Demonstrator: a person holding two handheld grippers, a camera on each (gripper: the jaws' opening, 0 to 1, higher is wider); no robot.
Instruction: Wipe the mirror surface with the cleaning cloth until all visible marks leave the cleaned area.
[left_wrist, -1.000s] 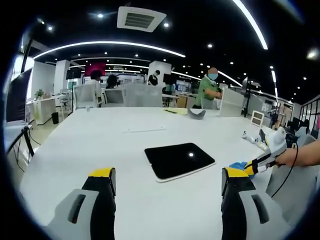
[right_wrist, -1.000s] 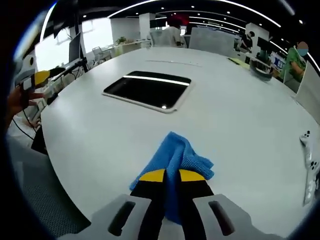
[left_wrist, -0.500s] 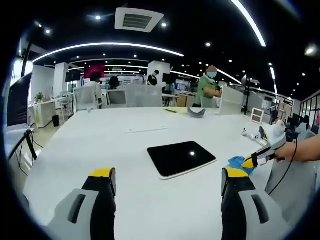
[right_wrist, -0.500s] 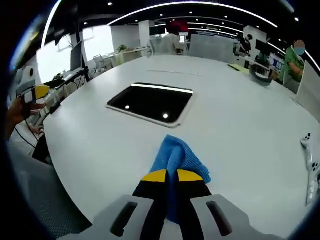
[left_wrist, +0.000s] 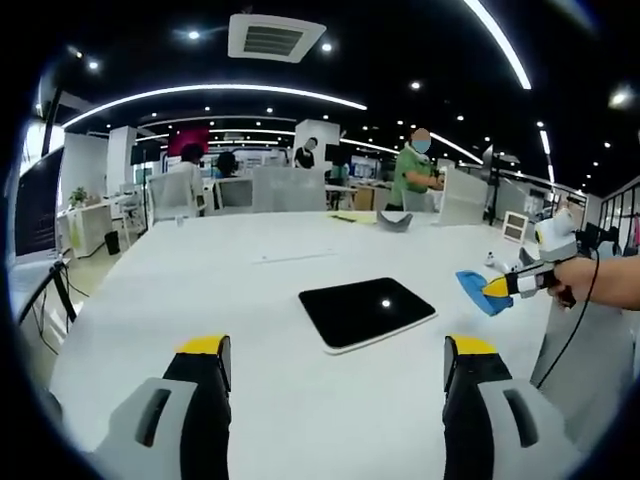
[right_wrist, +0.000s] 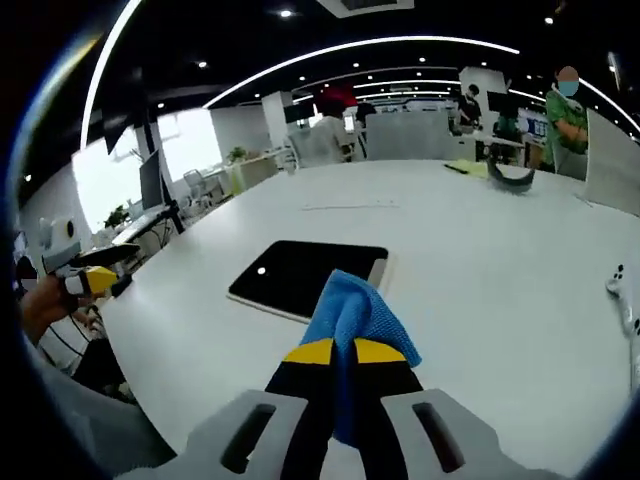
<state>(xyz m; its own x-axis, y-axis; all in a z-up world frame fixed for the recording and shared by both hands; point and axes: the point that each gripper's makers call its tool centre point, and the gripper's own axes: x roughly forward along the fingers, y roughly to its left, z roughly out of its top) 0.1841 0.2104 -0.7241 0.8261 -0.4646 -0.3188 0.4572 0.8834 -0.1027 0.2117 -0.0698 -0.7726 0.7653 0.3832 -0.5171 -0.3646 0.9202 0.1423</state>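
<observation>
Blue cleaning cloth (right_wrist: 352, 312) is sitting pinched in your right gripper (right_wrist: 338, 352), its jaws clamping it, ready for wiping. Your left gripper (left_wrist: 335, 352) is gaping wide, holding nothing. Beyond, at twelve o'clock, the mirror (right_wrist: 305, 275) is lying flat on the white table (right_wrist: 480, 290).

Mirror: flat rectangular mirror with rounded corners and pale rim (left_wrist: 367, 313) (right_wrist: 306, 277); dark face reflecting ceiling and a bright light spot; lying flat on the white table.
Cloth: blue textured microfibre cleaning cloth (right_wrist: 354, 318) (left_wrist: 479, 293); bunched, pinched between yellow-tipped jaws of the right gripper (right_wrist: 334, 353); held above the table, apart from mirror.
</observation>
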